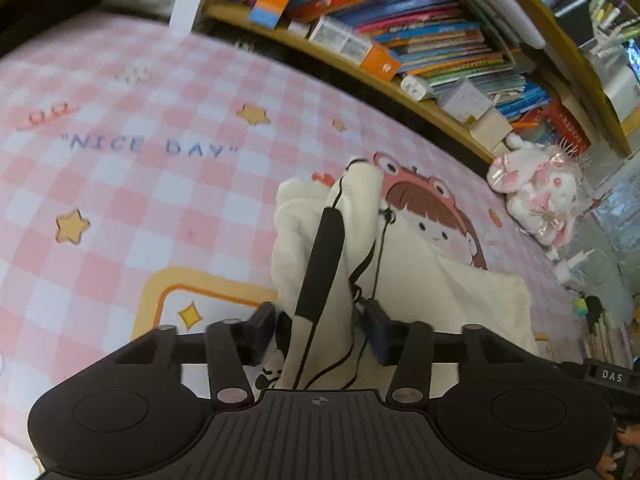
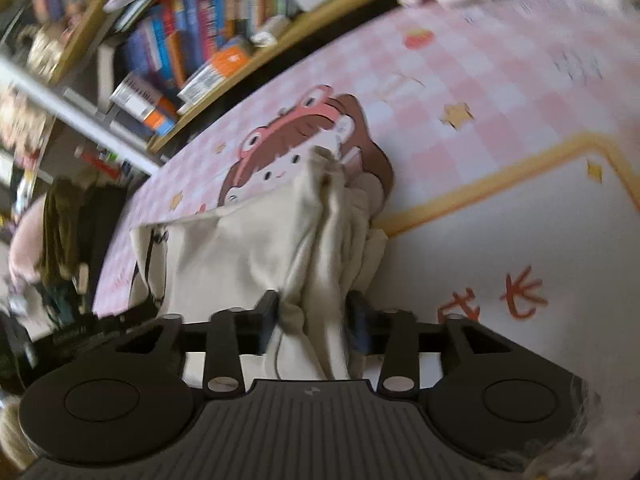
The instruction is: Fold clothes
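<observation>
Pinching from both sides, the left gripper (image 1: 320, 328) and the right gripper (image 2: 316, 320) each have their fingers closed narrowly on bunched folds of the cream garment (image 1: 440, 280), which hangs over the pink checked bedsheet (image 1: 160, 184) beside the bookshelf (image 1: 420, 40).

Each wrist camera looks forward along its tongs, close above the pink checked surface (image 1: 120, 200); both views share the bookshelf (image 1: 420, 40).
</observation>
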The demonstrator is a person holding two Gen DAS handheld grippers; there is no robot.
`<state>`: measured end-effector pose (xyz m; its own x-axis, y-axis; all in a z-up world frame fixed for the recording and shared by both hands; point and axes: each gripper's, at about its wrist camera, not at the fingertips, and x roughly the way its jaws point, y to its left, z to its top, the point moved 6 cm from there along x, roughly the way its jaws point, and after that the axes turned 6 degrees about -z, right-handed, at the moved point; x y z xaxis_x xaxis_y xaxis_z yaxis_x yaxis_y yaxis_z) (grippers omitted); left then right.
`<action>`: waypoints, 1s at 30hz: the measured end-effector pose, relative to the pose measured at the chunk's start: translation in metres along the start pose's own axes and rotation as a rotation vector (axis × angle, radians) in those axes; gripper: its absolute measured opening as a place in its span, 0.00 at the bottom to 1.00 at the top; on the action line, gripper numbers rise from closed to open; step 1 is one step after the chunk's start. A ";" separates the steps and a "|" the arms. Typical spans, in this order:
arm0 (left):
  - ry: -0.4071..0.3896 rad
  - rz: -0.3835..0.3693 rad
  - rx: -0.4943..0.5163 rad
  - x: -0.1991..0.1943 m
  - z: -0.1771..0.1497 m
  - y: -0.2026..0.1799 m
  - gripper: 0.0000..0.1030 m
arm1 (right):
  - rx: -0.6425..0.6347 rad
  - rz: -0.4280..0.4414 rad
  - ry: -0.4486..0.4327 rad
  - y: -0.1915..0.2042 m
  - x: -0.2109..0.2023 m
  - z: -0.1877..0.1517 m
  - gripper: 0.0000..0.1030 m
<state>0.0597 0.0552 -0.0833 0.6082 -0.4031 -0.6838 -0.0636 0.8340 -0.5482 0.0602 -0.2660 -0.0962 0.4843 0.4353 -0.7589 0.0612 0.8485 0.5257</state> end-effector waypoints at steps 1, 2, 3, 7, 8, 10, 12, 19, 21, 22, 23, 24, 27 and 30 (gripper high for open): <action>0.007 -0.012 -0.022 0.002 -0.001 0.003 0.51 | 0.025 0.003 0.005 -0.002 0.002 0.000 0.45; 0.002 -0.024 -0.035 0.003 0.000 0.003 0.52 | 0.050 0.008 0.012 -0.004 0.004 -0.001 0.48; -0.001 -0.032 -0.041 0.004 0.000 0.002 0.52 | 0.073 0.013 0.016 -0.006 0.006 -0.002 0.50; 0.003 -0.018 -0.002 0.006 0.000 -0.008 0.25 | 0.072 0.016 0.007 0.004 0.010 -0.001 0.41; -0.012 -0.013 0.029 0.002 0.000 -0.013 0.19 | 0.046 0.002 0.008 0.009 0.011 -0.001 0.38; -0.038 -0.014 0.116 -0.007 -0.001 -0.027 0.19 | -0.086 -0.031 -0.041 0.025 0.004 0.000 0.26; -0.023 -0.002 0.148 -0.007 -0.005 -0.029 0.19 | -0.221 -0.045 -0.112 0.039 -0.009 -0.001 0.24; 0.021 -0.034 0.061 -0.002 -0.005 -0.009 0.34 | -0.107 -0.051 -0.049 0.017 -0.002 -0.002 0.31; 0.037 -0.038 0.043 0.001 -0.004 -0.005 0.41 | -0.052 -0.044 -0.030 0.010 0.000 -0.003 0.38; 0.043 -0.041 0.035 0.003 -0.004 -0.004 0.42 | -0.025 -0.040 -0.021 0.006 0.001 -0.003 0.42; 0.042 -0.048 0.030 0.004 -0.005 -0.004 0.43 | -0.003 -0.037 -0.011 0.003 0.003 -0.004 0.43; 0.042 -0.054 0.025 0.005 -0.005 -0.004 0.45 | 0.018 -0.034 -0.003 0.000 0.004 -0.004 0.44; 0.043 -0.063 0.032 0.008 -0.006 -0.006 0.43 | 0.041 -0.016 0.000 0.001 0.007 -0.006 0.45; 0.032 -0.042 0.104 0.007 -0.007 -0.016 0.29 | -0.012 -0.038 -0.007 0.009 0.008 -0.006 0.34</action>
<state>0.0599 0.0363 -0.0825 0.5828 -0.4488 -0.6774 0.0445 0.8501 -0.5248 0.0596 -0.2527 -0.0999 0.4880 0.4006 -0.7754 0.0693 0.8679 0.4920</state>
